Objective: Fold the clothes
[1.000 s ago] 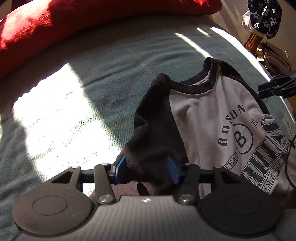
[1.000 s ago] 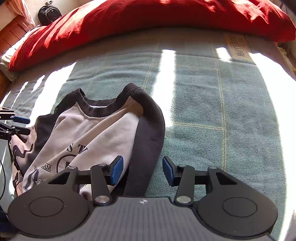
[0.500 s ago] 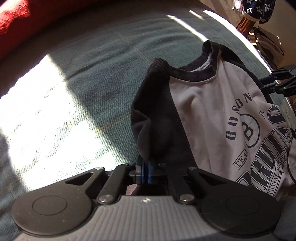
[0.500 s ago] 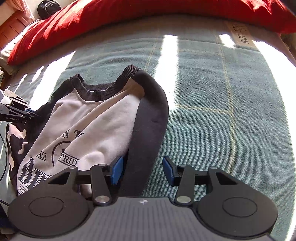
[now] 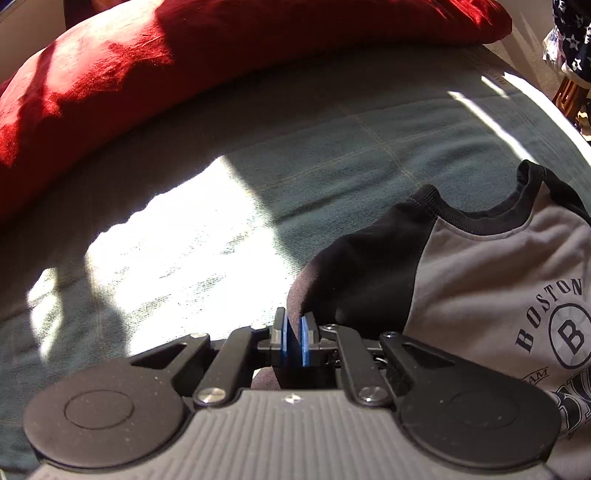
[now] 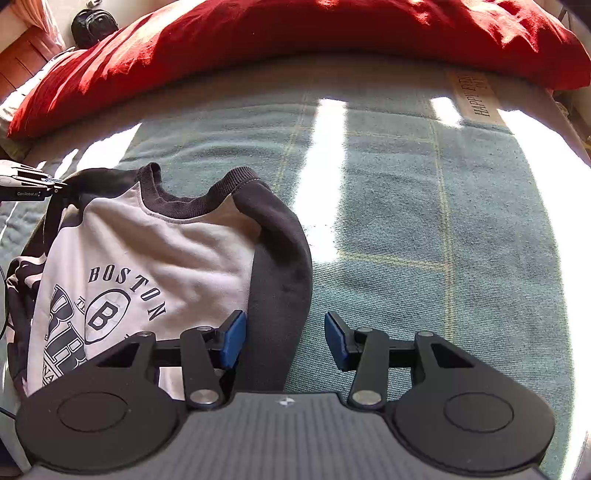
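One sweatshirt (image 6: 155, 254) lies on the bed, grey-white in the body with black sleeves and a black ribbed collar, its chest printed "BOSTON" over a circled "B". In the right wrist view it spreads ahead and to the left of the right gripper (image 6: 284, 339); in the left wrist view it lies ahead and to the right of the left gripper (image 5: 293, 341).

Two grippers are at work. The left gripper's blue pads are pressed together on a fold of the black left sleeve (image 5: 354, 273), which rises from the pinch toward the shoulder. The right gripper stands with its blue fingers (image 6: 232, 339) wide apart; the black right sleeve (image 6: 280, 280) runs down between them, nearer the left finger, with nothing gripping it.

Under the garment is one teal blanket (image 6: 424, 229) with thin yellow check lines, crossed by bright bands of sunlight. Beyond both grippers, at the far edge of the bed, lies one long red pillow (image 6: 314, 33). A printed label (image 6: 474, 94) sits on the blanket far ahead to the right of the right gripper. A dark bag (image 6: 94, 26) rests far ahead to its left, past the pillow. A star-patterned cloth (image 5: 572, 33) hangs far to the right of the left gripper.
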`<state>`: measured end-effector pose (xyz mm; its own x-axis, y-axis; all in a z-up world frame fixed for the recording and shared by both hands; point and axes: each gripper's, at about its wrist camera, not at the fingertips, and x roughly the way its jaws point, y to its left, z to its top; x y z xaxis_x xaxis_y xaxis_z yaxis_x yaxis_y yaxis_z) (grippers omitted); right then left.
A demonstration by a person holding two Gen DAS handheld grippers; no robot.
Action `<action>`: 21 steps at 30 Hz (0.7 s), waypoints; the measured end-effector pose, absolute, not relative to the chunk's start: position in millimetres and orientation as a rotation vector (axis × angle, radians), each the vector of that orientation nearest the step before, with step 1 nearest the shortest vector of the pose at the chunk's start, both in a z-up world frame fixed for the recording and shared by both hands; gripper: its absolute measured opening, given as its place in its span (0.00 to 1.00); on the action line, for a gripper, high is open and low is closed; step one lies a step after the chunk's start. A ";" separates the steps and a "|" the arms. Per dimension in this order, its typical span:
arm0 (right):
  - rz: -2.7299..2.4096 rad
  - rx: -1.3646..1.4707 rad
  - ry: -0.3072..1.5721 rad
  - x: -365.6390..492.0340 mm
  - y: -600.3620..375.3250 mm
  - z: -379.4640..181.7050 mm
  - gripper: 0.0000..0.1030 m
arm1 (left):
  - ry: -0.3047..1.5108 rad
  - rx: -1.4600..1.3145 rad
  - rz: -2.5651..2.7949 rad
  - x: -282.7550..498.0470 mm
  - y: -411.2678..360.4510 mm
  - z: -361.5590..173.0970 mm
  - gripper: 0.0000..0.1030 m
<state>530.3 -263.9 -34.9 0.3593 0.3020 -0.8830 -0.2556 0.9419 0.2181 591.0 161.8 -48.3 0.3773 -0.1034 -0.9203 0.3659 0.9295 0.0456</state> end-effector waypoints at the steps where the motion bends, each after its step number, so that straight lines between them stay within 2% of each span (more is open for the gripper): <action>1: 0.358 0.043 1.150 530.2 -263.5 -35.8 0.50 | 1.153 0.242 -0.312 589.4 161.3 -50.8 0.08; 4: 0.353 0.043 1.162 527.2 -265.3 -38.8 0.50 | 1.163 0.171 -0.308 583.2 162.3 -51.2 0.20; 6: 0.345 0.047 1.171 524.6 -267.4 -40.8 0.50 | 1.156 0.152 -0.306 575.3 161.0 -45.1 0.33; 9: 0.327 0.066 1.186 518.7 -271.0 -43.1 0.53 | 1.146 0.164 -0.310 563.2 153.6 -35.5 0.43; 12: 0.321 0.092 1.190 511.0 -273.9 -43.0 0.56 | 1.136 0.171 -0.326 547.6 145.1 -24.2 0.47; 21: 0.349 0.123 1.168 473.0 -276.3 -25.4 0.55 | 1.159 0.148 -0.395 503.4 111.2 -15.4 0.48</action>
<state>473.0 -276.3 -25.4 0.3453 0.3312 -0.8781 -0.2046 0.9397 0.2740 503.4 111.2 -15.4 0.3411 -0.2266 -0.9123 0.3772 0.9220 -0.0880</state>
